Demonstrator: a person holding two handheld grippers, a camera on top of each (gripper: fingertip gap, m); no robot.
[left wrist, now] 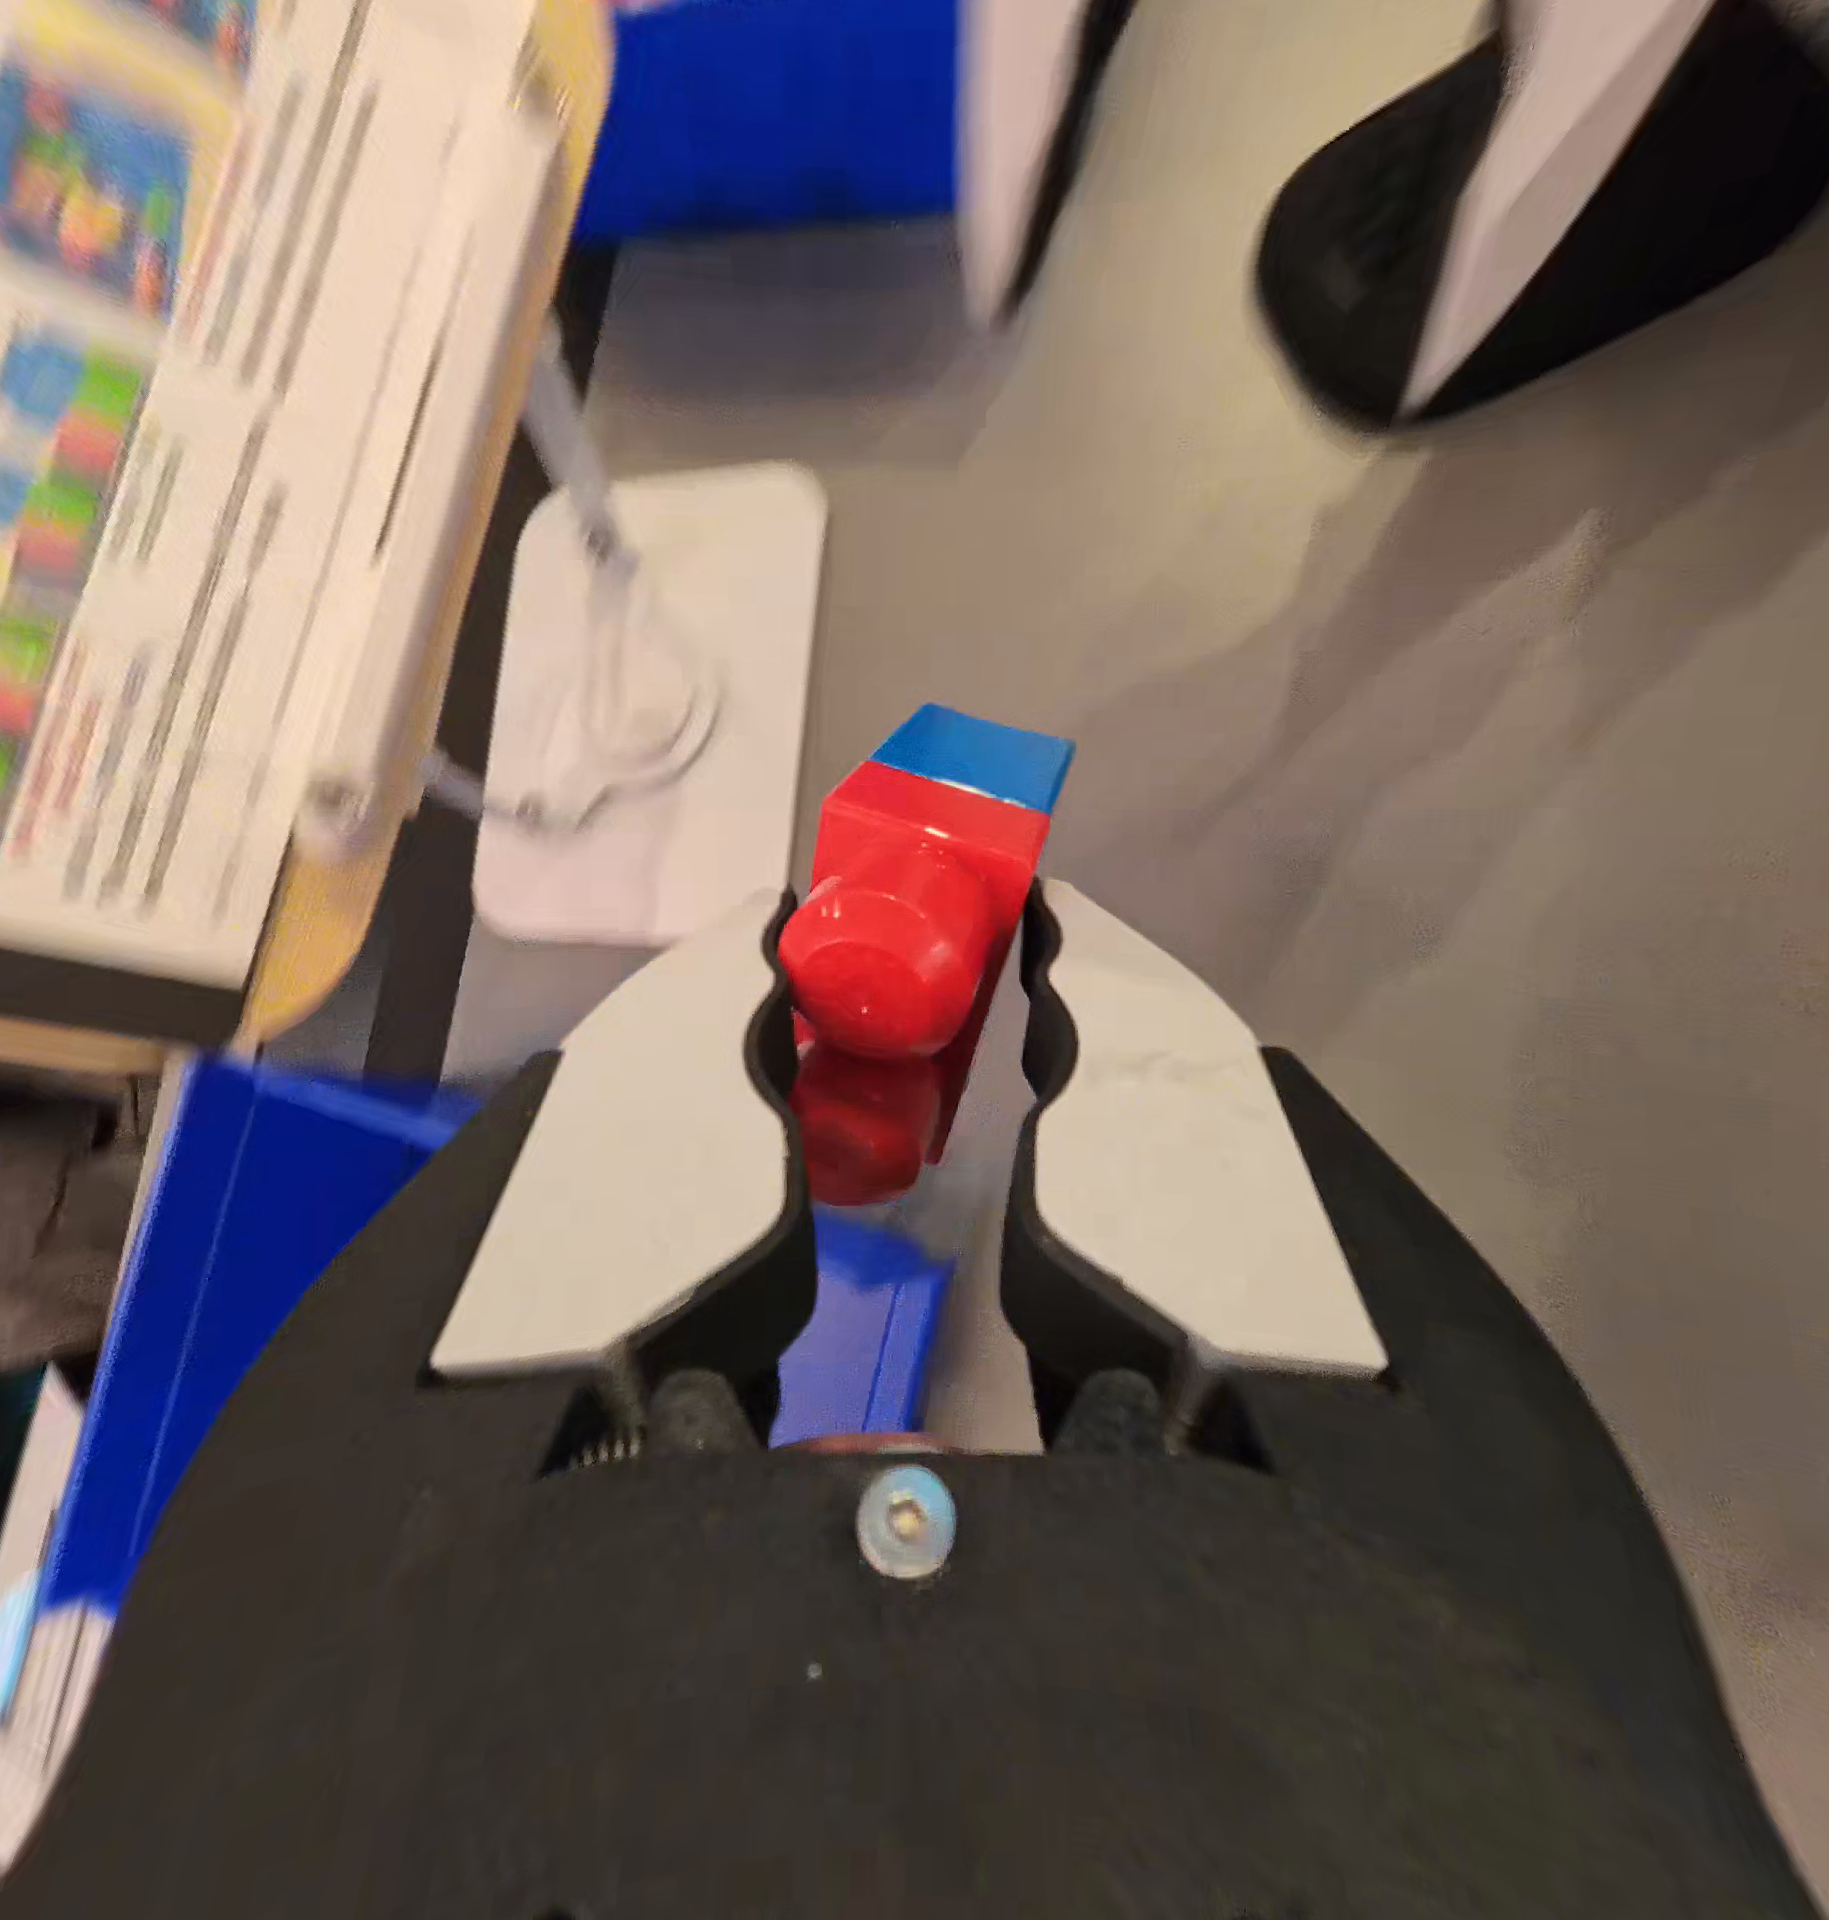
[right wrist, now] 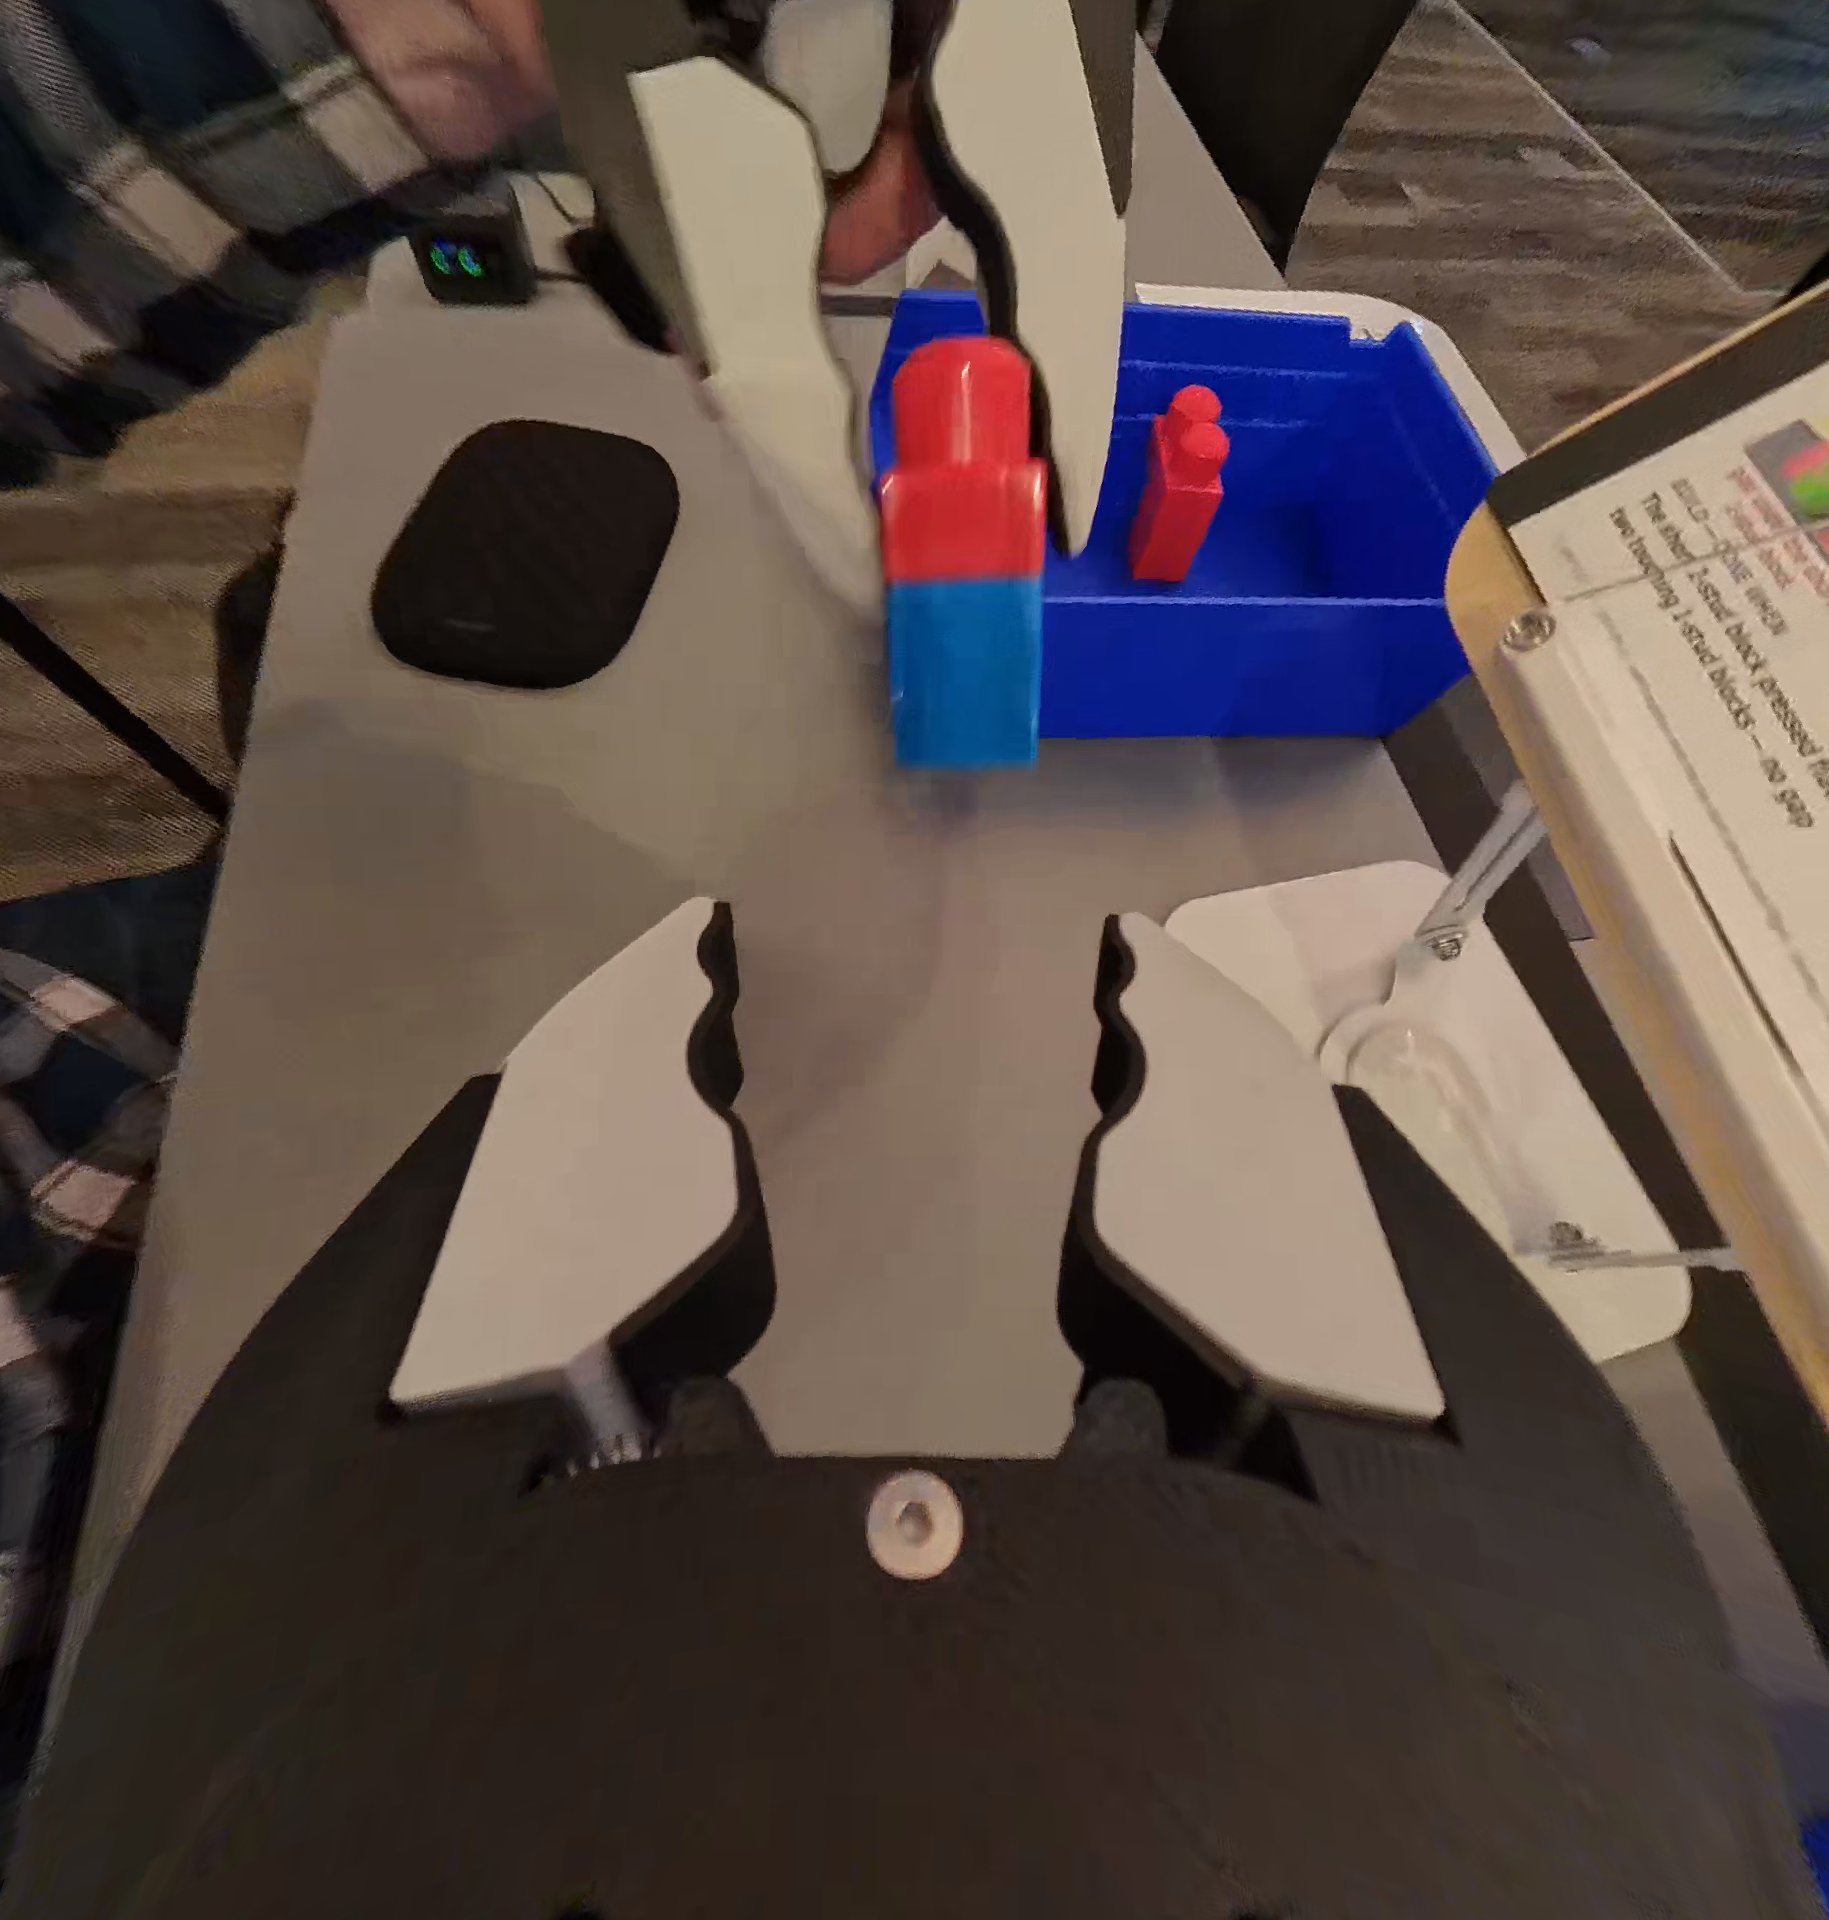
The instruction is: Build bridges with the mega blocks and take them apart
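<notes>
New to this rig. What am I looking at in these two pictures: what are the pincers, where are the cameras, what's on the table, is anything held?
No robot arm here: a person holds a two-finger gripper in each hand, each with a camera looking along its fingers.

Left wrist view: the left gripper is clamped on a red block joined to a light blue block.

Right wrist view: the right gripper is open with nothing between its fingers. Ahead, the left gripper lifts that red-and-blue stack above the grey table. Behind it sits a blue bin holding a second red block. A black pad lies left, an instruction sheet right.
</notes>
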